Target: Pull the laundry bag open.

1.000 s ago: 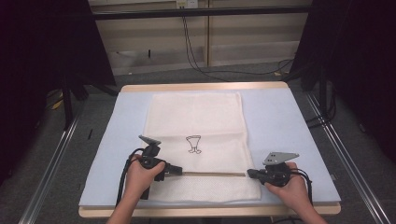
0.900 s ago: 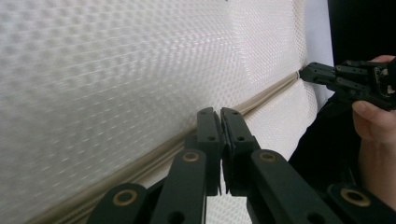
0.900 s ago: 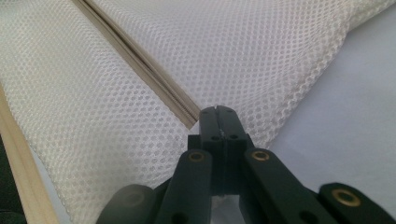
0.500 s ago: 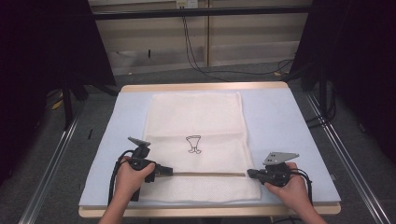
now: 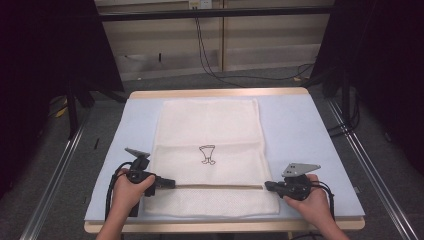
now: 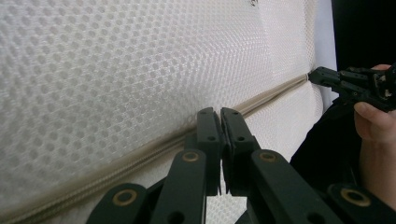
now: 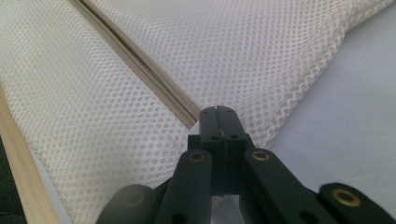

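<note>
Mesh bag (image 5: 207, 150), cream, lies flat on the pale blue mat (image 5: 300, 130) that covers the wooden table (image 5: 220, 93), long side running away from you. Small black goblet-shaped print (image 5: 207, 154) near its middle. Beige zipper (image 5: 215, 186) crosses the bag's near part from side to side.

Your left gripper (image 5: 167, 183) sits at the zipper's left end, at the bag's left edge, pointing right. In the left gripper view its jaws (image 6: 220, 135) are pressed together, almost no gap, tips right on the zipper line (image 6: 140, 156). Cannot tell if they pinch fabric or a pull tab; the tips hide that spot.

Your right gripper (image 5: 268, 186) sits at the zipper's right end, pointing left, grey three-cornered plate (image 5: 300, 169) on top. In the right gripper view its jaws (image 7: 218, 122) are closed flat on each other, tips at the zipper's end (image 7: 189, 114), mesh bunched up around them. Looks like they clamp the bag there, at the zipper end.

Left hand (image 5: 127, 192) and right hand (image 5: 312, 200) each wrap a gripper body, cables trailing toward the near table edge. Right gripper (image 6: 341, 81) also shows far off in the left gripper view, at the zipper's far end.
</note>
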The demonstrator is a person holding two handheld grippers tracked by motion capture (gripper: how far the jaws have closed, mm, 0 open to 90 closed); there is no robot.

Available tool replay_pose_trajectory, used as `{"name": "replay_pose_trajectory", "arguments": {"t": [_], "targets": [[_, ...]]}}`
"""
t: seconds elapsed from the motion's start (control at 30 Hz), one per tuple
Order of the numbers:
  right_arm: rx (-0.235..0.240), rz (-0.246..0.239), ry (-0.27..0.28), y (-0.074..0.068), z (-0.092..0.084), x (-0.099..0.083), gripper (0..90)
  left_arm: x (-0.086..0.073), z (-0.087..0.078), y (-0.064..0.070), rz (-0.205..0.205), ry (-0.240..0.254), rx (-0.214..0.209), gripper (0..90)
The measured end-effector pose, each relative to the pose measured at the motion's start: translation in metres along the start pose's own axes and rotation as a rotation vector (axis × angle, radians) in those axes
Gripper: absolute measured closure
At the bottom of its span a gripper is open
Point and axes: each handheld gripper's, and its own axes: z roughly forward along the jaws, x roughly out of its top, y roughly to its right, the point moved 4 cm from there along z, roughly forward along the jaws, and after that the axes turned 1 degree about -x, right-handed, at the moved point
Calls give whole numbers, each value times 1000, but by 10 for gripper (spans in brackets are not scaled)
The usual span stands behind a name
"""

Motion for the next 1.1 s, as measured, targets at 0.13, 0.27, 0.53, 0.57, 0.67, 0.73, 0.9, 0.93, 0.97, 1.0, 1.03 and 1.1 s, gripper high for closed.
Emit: {"name": "replay_pose_trajectory", "arguments": {"t": [0.13, 0.27, 0.53, 0.57, 0.67, 0.73, 0.9, 0.93, 0.97, 1.0, 1.03, 1.1], "targets": [[1, 3, -2, 0, 0, 0, 900, -2, -7, -4, -13, 10, -8, 874], [7, 1, 2, 0, 0, 0, 900, -5, -15, -11, -25, 26, -6, 874], [0, -3, -4, -1, 0, 0, 900, -13, -38, -31, -55, 64, 19, 874], [-4, -4, -6, -2, 0, 0, 900, -14, -42, -33, -55, 73, 17, 874], [-8, -8, -8, -2, 0, 1, 900, -15, -47, -36, -58, 81, 21, 874], [-8, -7, -8, -2, 0, 1, 900, -15, -53, -38, -56, 97, 32, 874], [-7, -7, -8, -2, 0, 1, 900, -17, -62, -45, -68, 106, 34, 873], [-6, -7, -7, -2, 0, 1, 900, -17, -63, -46, -66, 112, 40, 874], [-5, -7, -7, -2, 0, 1, 900, -18, -66, -47, -61, 111, 44, 873], [-4, -9, -8, -1, 0, 0, 900, -18, -67, -48, -69, 119, 46, 874], [-4, -7, -7, -1, 0, 1, 900, -19, -68, -49, -71, 117, 41, 873], [-2, -4, -7, -1, 0, 1, 900, -19, -69, -52, -80, 123, 37, 874]]}}
